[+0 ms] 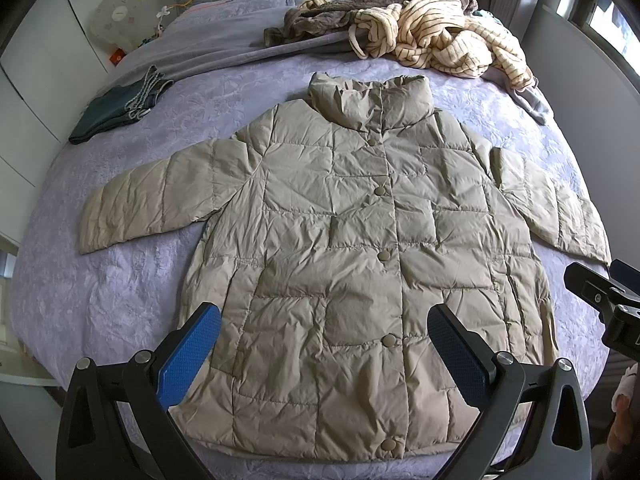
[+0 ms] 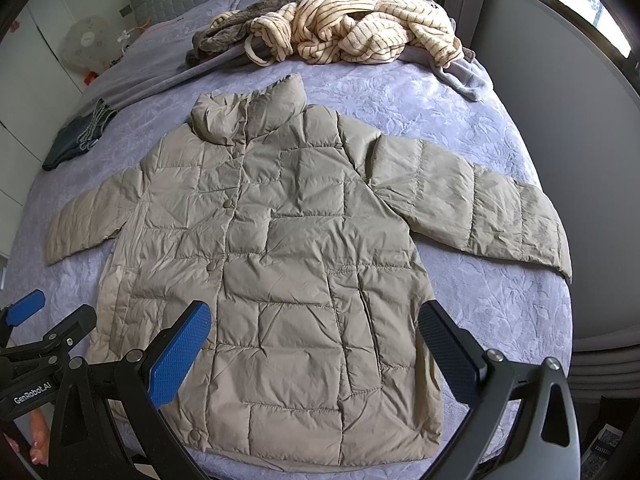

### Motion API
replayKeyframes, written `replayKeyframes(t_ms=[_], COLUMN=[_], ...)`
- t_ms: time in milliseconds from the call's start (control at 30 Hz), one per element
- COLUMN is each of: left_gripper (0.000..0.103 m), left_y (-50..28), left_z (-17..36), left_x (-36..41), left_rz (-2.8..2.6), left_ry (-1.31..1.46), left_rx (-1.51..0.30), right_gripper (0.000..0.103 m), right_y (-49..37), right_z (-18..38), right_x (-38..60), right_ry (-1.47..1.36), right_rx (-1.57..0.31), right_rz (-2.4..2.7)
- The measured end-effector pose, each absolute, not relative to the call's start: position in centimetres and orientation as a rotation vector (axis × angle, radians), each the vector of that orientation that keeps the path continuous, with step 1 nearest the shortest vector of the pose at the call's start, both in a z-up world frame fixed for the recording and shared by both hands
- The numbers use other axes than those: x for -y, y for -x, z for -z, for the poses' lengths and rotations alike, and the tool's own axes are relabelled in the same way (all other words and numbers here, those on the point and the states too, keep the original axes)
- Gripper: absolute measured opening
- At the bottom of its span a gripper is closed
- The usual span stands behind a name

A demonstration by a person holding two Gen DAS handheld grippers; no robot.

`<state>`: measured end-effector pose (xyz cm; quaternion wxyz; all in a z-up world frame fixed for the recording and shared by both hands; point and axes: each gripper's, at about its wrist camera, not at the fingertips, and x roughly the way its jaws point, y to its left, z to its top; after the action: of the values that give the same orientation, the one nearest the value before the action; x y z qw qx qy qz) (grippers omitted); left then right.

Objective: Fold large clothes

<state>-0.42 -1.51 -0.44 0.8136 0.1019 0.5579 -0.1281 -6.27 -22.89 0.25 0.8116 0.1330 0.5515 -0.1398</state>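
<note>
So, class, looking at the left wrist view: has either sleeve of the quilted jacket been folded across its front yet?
No: the jacket lies flat with both sleeves spread outward on the bedspread.

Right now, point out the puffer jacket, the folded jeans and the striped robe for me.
puffer jacket (image 1: 360, 248): left wrist view, on the quilted front panel.
folded jeans (image 1: 114, 110): left wrist view, on the dark denim top layer.
striped robe (image 2: 352, 20): right wrist view, on the cream striped heap.
</note>
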Motion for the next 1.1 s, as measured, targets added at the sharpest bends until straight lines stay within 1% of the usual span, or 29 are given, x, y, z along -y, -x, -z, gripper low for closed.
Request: replayKeyframes(t_ms=[800, 1100], left_gripper=[0.103, 0.103], left_y=[0.5, -1.5], left_z=[0.5, 2.9], left_x=[1.1, -2.5], left_rz=[0.271, 0.279], left_ry=[-0.216, -0.137], left_rx=[-1.196, -1.259], right_gripper=[0.103, 0.103], right_y=[6.6, 5.3], right_z=[0.2, 2.3], right_x=[23.1, 22.3], right_ry=[-0.316, -0.421], right_rx=[-1.185, -1.221], right_rz=[0.285, 0.223])
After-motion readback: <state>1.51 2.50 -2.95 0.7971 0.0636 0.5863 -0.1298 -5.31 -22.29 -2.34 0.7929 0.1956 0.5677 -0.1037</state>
